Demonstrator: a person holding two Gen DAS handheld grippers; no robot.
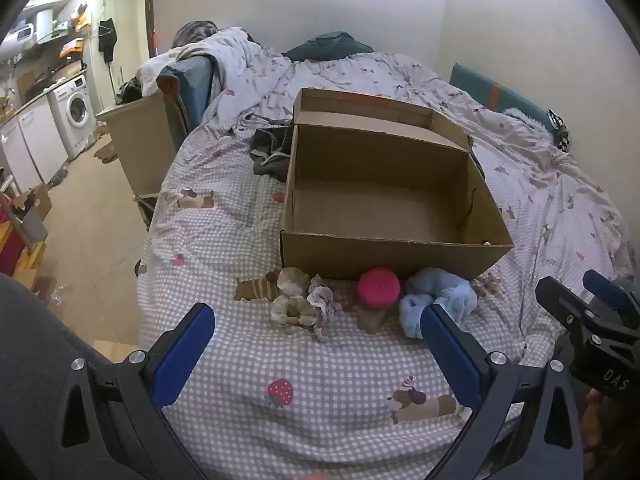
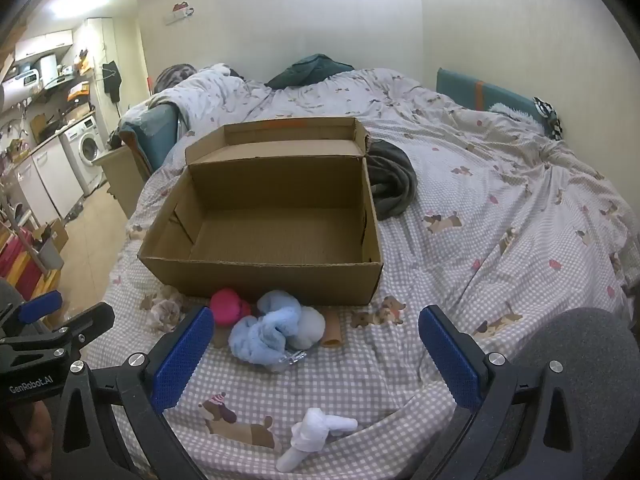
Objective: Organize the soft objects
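Nothing has yet been put away, as far as can be seen: the cardboard box [image 2: 264, 216] on the bed [image 2: 500, 240] stands open and its floor is bare. The soft things are all gathered outside it, along its near wall. Just in front of that wall a pink ball [image 1: 378, 286] is seen, with a fluffy blue bundle [image 2: 266, 330] touching it on one side and a heap of beige and white fabric pieces [image 1: 302, 300] on the other. A white knotted cloth [image 2: 314, 434] lies farther from the box, close to the bed's near edge. A dark grey garment [image 2: 390, 182] is bunched against the box's far corner.

The left tool [image 1: 318, 350] is held with its blue fingers wide apart and nothing between them, short of the pile. The right tool [image 2: 316, 354] is likewise spread and empty, aimed toward the blue bundle. The whole sorting is judged to remain: every piece must still be lifted into the box.
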